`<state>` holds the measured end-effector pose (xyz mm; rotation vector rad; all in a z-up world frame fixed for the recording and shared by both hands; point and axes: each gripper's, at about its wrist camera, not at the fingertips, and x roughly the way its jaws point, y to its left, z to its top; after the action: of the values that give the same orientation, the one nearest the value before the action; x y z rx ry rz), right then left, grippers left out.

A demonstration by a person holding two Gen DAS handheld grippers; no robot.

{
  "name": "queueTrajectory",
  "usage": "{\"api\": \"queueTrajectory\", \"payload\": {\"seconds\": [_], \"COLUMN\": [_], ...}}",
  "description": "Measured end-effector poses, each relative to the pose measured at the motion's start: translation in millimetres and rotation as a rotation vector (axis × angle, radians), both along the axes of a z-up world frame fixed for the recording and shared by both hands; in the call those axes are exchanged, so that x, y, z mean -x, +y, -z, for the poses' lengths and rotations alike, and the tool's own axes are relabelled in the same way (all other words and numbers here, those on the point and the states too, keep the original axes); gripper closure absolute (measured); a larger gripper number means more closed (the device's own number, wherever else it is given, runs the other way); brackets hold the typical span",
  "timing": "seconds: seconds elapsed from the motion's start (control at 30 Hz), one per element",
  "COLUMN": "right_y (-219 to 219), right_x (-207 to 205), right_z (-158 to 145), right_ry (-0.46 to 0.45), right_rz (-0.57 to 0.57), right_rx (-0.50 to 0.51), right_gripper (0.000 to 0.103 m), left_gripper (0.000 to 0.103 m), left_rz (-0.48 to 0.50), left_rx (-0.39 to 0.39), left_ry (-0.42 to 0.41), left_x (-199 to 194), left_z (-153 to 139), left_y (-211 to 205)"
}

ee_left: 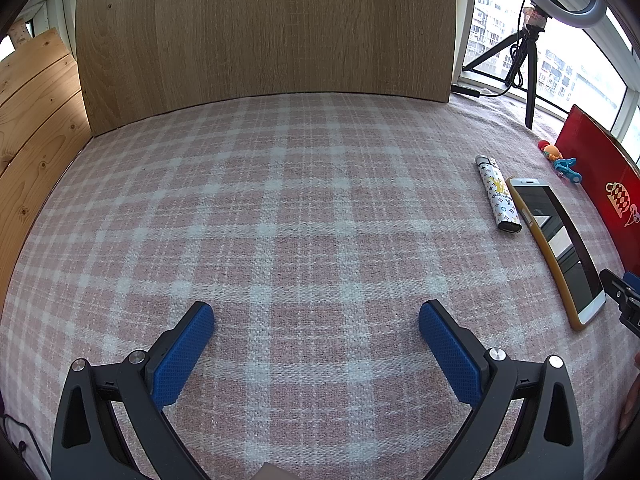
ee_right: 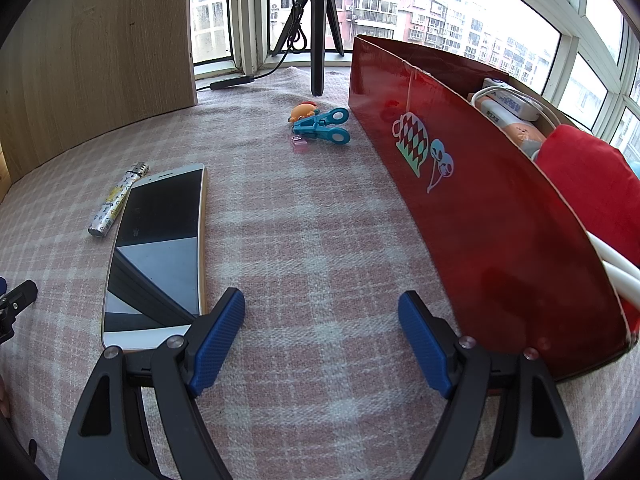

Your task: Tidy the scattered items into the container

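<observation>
Both the left gripper point(ee_left: 316, 320) and right gripper point(ee_right: 322, 310) hover spread and empty; phone point(ee_right: 158, 254), lighter point(ee_right: 116, 200) and clips point(ee_right: 322, 126) lie outside the red box point(ee_right: 472, 216). The flat phone may slip from a pinch.

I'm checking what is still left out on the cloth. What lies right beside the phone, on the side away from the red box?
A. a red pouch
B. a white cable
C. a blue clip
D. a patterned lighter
D: the patterned lighter lies on the checked cloth alongside the phone, on the side away from the red box; the blue clip sits farther back.
</observation>
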<state>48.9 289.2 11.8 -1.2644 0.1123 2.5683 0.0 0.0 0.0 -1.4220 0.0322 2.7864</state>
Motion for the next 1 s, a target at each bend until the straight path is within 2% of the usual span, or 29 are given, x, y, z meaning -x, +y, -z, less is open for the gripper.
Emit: {"api": "queueTrajectory", "payload": {"seconds": [0.67, 0.83, 1.0], "right_y": [0.1, 0.2, -4.3], "right_x": [3.1, 4.6, 3.7], "right_z": [1.6, 0.1, -2.9], "right_ry": [-0.005, -0.033, -0.061], "right_rz": [0.004, 0.008, 0.003], "right_rx": [0.005, 0.006, -0.029], "right_gripper": [0.024, 0.024, 0.024], "left_gripper": [0.0, 0.0, 0.001], "left_rz": [0.0, 0.0, -0.001], "left_rx": [0.0, 0.0, 0.042], "left_ry": [0.0, 0.001, 0.008], "left_x": [-0.1, -2.5, -8.3], "left_z": [0.0, -0.6, -13.6], "left_y": [0.1, -2.1, -2.7]}}
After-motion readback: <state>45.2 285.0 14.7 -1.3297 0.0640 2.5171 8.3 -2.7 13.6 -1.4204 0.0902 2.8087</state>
